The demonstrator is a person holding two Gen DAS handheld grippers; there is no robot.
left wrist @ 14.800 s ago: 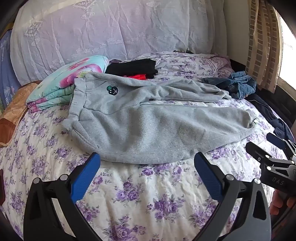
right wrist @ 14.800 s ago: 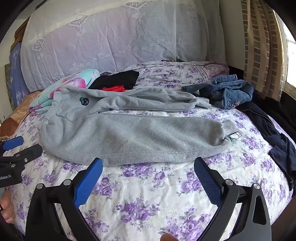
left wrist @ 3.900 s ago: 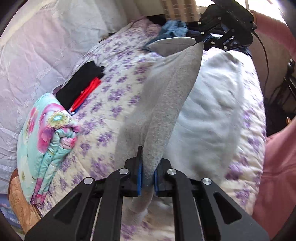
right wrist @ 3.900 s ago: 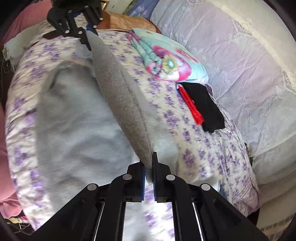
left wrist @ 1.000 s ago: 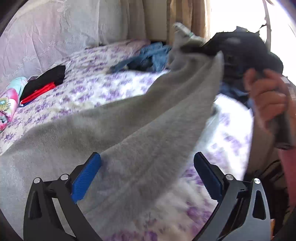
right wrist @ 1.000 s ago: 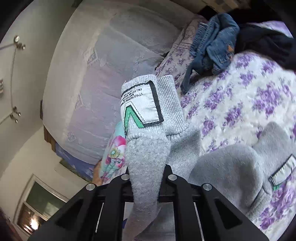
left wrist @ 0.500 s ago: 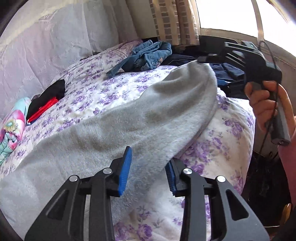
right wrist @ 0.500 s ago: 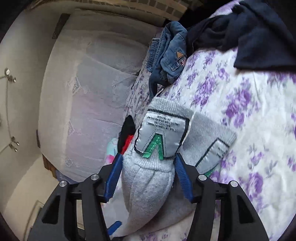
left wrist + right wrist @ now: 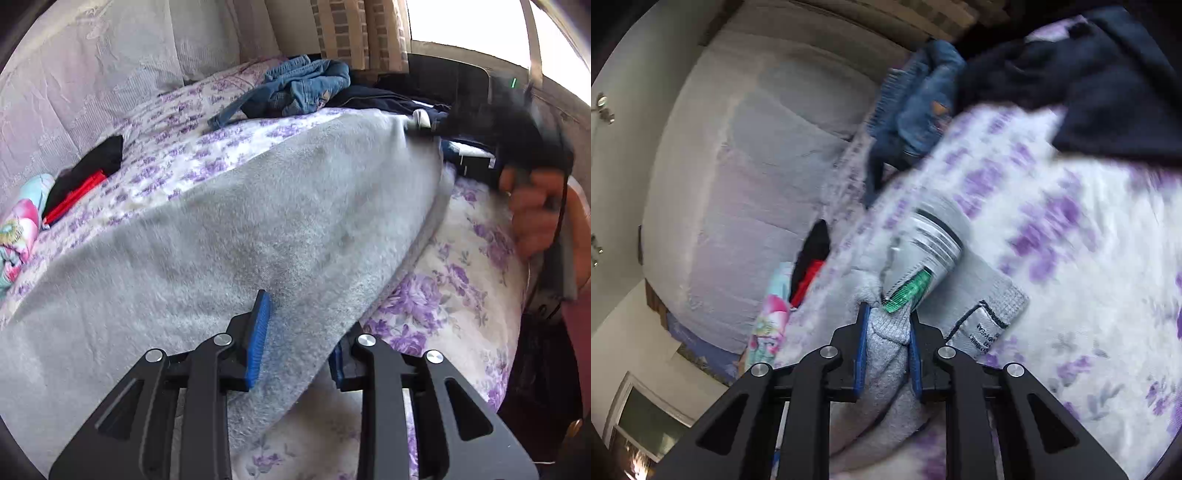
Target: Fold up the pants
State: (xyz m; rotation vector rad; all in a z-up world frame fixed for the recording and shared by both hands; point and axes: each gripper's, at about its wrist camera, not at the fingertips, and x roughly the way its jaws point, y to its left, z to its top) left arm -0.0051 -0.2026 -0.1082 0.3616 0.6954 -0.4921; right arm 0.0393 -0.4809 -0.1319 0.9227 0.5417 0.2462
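Grey fleece pants point(image 9: 236, 236) are laid lengthwise across the flowered bedspread point(image 9: 450, 295), long axis running near-left to far-right. Left gripper point(image 9: 297, 341) is half closed around the near edge. Right gripper point(image 9: 886, 345) is clamped on the cuff point(image 9: 890, 328) at the far-right end.

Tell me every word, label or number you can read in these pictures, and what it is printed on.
No text can be read in full.
White label on the lower cuff of the grey pants: small print, upside down and too blurred to read.
Second label, with a green mark, near the right tongs: smeared by motion, unreadable.
Left wrist view: no lettering visible.
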